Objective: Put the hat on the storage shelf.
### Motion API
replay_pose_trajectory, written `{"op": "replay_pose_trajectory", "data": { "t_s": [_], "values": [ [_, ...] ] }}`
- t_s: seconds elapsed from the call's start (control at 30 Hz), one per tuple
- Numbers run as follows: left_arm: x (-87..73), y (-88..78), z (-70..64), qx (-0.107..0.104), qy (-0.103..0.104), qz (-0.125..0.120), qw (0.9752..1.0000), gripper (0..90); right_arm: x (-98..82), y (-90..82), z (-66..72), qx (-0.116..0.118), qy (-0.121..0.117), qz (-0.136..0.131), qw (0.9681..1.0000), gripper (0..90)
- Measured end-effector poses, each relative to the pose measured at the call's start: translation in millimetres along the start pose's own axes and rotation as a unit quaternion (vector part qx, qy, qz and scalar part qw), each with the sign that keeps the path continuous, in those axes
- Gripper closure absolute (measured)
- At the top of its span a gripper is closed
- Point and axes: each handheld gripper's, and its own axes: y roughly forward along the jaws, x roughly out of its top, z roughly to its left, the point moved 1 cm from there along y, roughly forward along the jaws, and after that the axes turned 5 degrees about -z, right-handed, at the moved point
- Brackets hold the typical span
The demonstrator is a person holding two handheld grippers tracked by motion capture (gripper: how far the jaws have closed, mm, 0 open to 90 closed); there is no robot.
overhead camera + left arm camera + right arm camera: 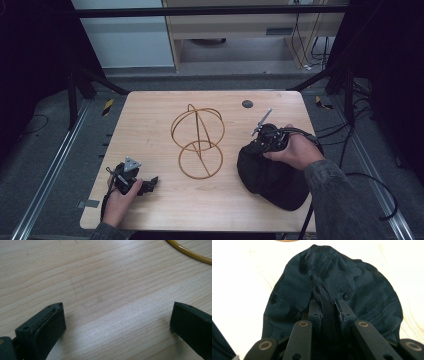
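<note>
A dark cap [272,175] lies on the right side of the wooden table [150,120]. My right gripper [255,147] is shut on a fold of the cap's fabric [327,305], the cloth pinched between both jaws in the right gripper view. A gold wire stand [198,141] made of hoops rises at the table's middle. My left gripper [150,184] rests low on the table near the front left corner, its jaws wide apart over bare wood [117,315]. An arc of the stand's base ring [187,253] crosses the top right of the left gripper view.
A small dark round disc [247,104] sits near the table's far edge. Metal rails run along the floor on both sides of the table. Cables [370,180] trail off the right side.
</note>
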Motion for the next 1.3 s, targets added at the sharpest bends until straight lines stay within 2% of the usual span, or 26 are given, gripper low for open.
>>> {"op": "replay_pose_trajectory", "data": {
  "t_s": [0.33,0.8,1.3],
  "values": [
    [0.0,0.0,0.0,0.0,0.0,0.0,1.0,0.0,0.0,-16.6,-0.5,0.0,0.007,-0.011,0.9999,77.5],
    [0.0,0.0,0.0,0.0,0.0,0.0,1.0,0.0,4.1,-44.8,5.9,-0.01,0.003,-0.055,0.9984,77.9],
    [-0.1,0.0,0.0,0.0,0.0,0.0,1.0,0.0,11.3,-74.0,-2.3,-0.022,0.024,-0.096,0.9949,78.2]
  ]
}}
